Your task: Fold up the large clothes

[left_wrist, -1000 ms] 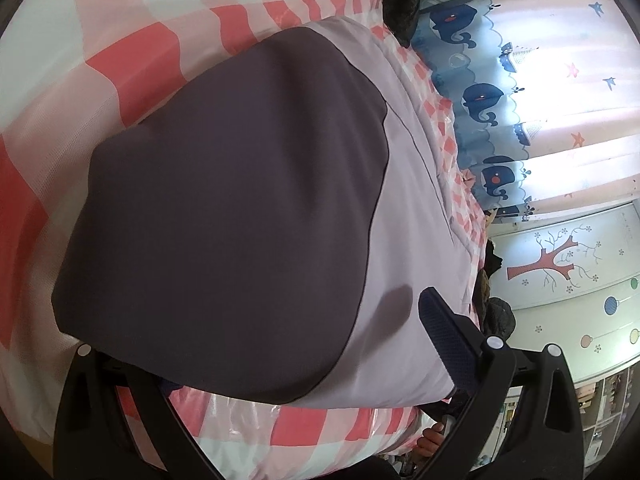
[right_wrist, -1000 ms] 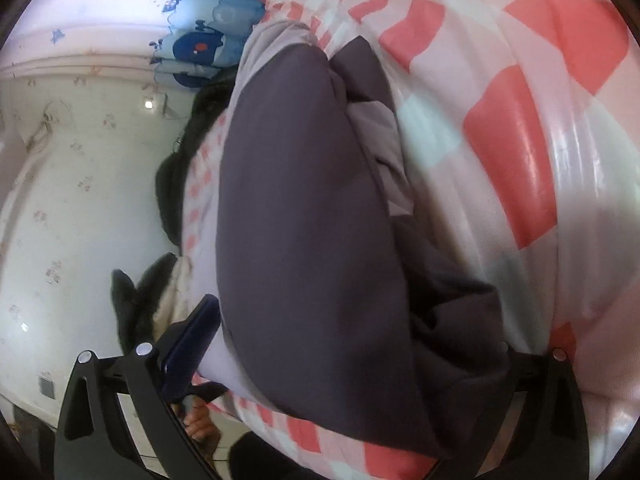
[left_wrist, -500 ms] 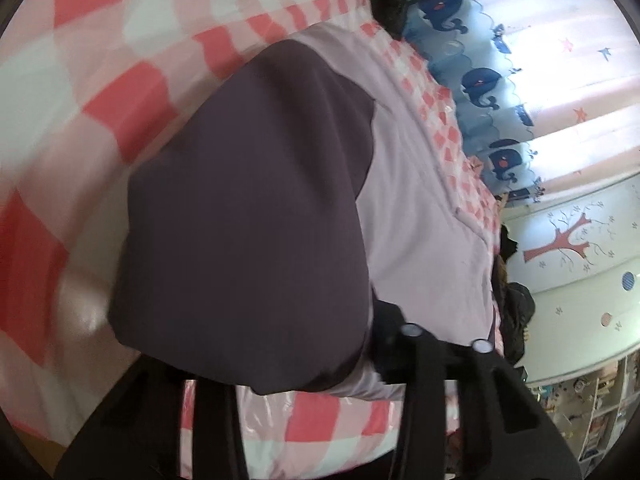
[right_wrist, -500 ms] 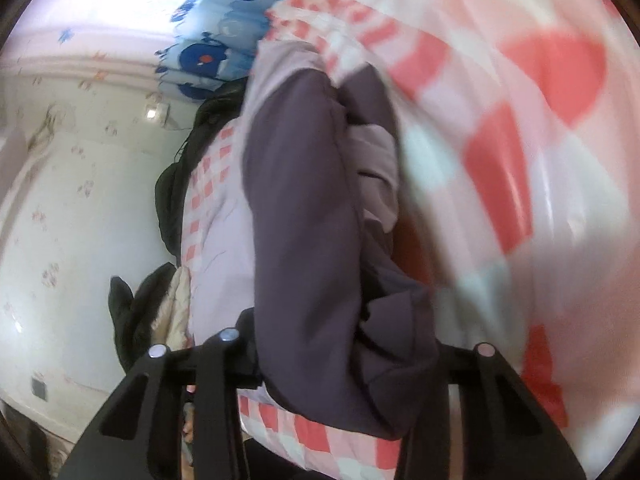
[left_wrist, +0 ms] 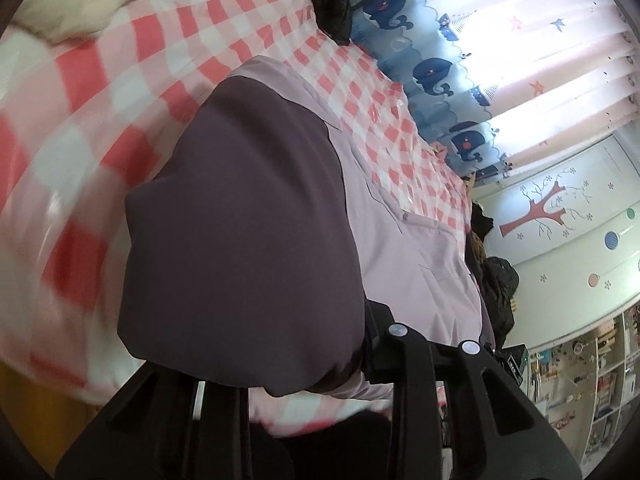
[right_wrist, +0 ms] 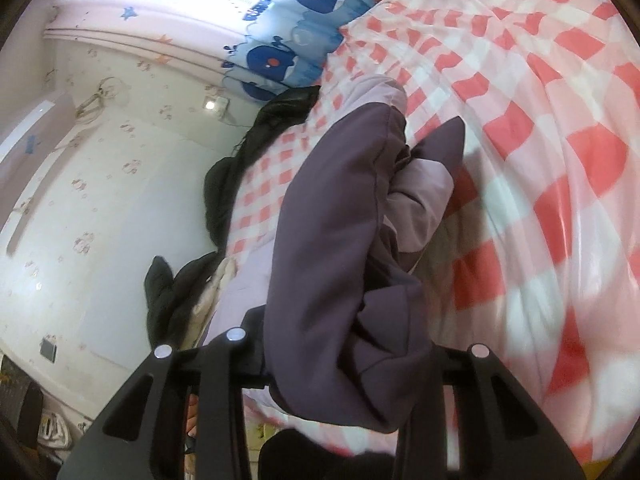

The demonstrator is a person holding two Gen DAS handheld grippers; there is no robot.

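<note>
- Your left gripper (left_wrist: 304, 364) is closing on the near hem of the jacket (left_wrist: 248, 232), cloth pinched between its jaws.
- Your right gripper (right_wrist: 348, 364) is closing on the same hem.
- The jacket lies on the checked sheet (left_wrist: 80, 92), near edge raised.

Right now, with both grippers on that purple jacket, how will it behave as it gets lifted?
The purple jacket likely goes floppy: it bulges and drapes over the left hand-held gripper. In the right hand-held gripper it bunches in thick folds, so probably padded, bulky, fairly light. Its smooth cloth may slide on the glossy checked cover.
</note>
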